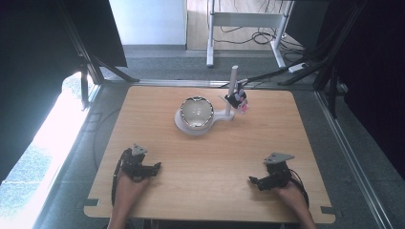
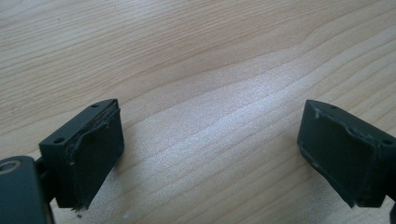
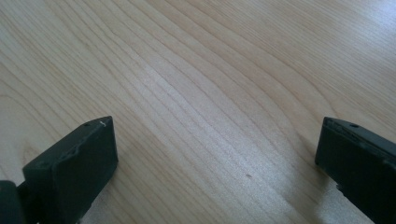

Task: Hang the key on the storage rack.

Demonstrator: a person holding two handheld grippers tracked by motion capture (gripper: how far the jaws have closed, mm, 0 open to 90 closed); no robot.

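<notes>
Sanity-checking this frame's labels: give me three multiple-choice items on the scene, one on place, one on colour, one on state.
1. Where does the glass bowl sit?
A. On the white stand's round base, at the far middle of the table
B. At the near left corner
C. Between the left gripper's fingers

2. What colour is the upright post of the stand?
A. Red
B. White
C. Black

3. How do the fingers of the right gripper stand?
A. Shut on the bowl
B. Shut on nothing
C. Wide apart, with bare wood between them

Answers:
1 A: the high view shows the bowl on the base, far from both hands.
2 B: the post is pale white against the grey floor.
3 C: the right gripper view shows only the table between them.
</notes>
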